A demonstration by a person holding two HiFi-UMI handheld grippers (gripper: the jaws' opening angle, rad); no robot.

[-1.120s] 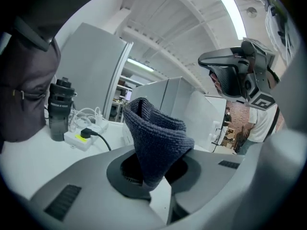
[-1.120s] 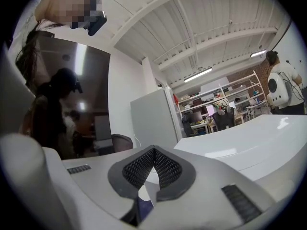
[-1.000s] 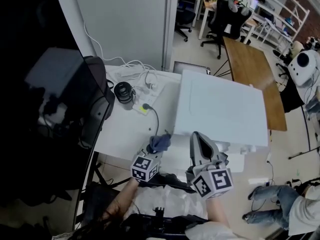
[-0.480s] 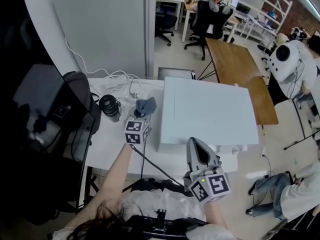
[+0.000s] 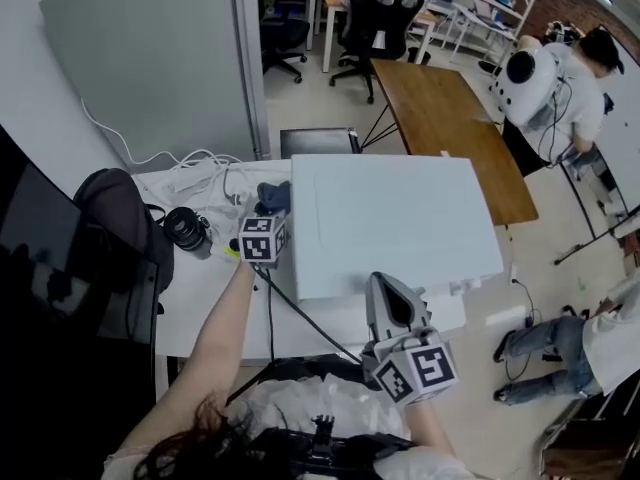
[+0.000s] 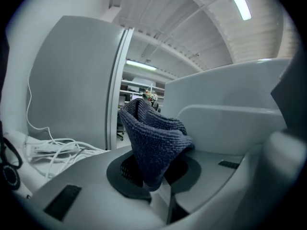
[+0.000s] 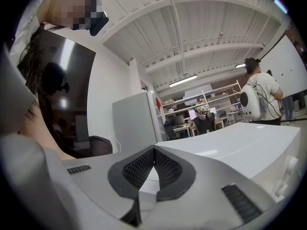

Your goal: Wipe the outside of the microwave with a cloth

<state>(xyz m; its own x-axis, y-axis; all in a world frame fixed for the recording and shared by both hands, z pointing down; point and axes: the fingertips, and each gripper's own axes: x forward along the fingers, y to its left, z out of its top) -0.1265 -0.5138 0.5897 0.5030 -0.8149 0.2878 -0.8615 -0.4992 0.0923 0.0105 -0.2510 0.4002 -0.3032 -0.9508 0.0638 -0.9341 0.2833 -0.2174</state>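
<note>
The white microwave (image 5: 390,218) stands on a white table (image 5: 200,298) in the middle of the head view. My left gripper (image 5: 271,208) is shut on a dark blue knitted cloth (image 5: 273,195), which is held against the microwave's left side near its back corner. In the left gripper view the cloth (image 6: 153,138) bunches up between the jaws of the left gripper (image 6: 156,171), with the microwave (image 6: 230,109) to the right. My right gripper (image 5: 386,282) hovers at the microwave's front edge, shut and holding nothing. In the right gripper view, the right gripper (image 7: 154,152) has its jaws touching and the microwave (image 7: 240,147) lies beyond them.
A camera lens (image 5: 188,230), white cables (image 5: 200,178) and a black bag (image 5: 115,208) lie left of the microwave. A grey partition (image 5: 160,58) stands behind. A wooden table (image 5: 440,118) and a person (image 5: 545,88) are at the right. A black cable (image 5: 300,313) trails off the table's front.
My left gripper carried the cloth from the microwave's front left corner back along its left side. The right gripper stayed at the front edge.
</note>
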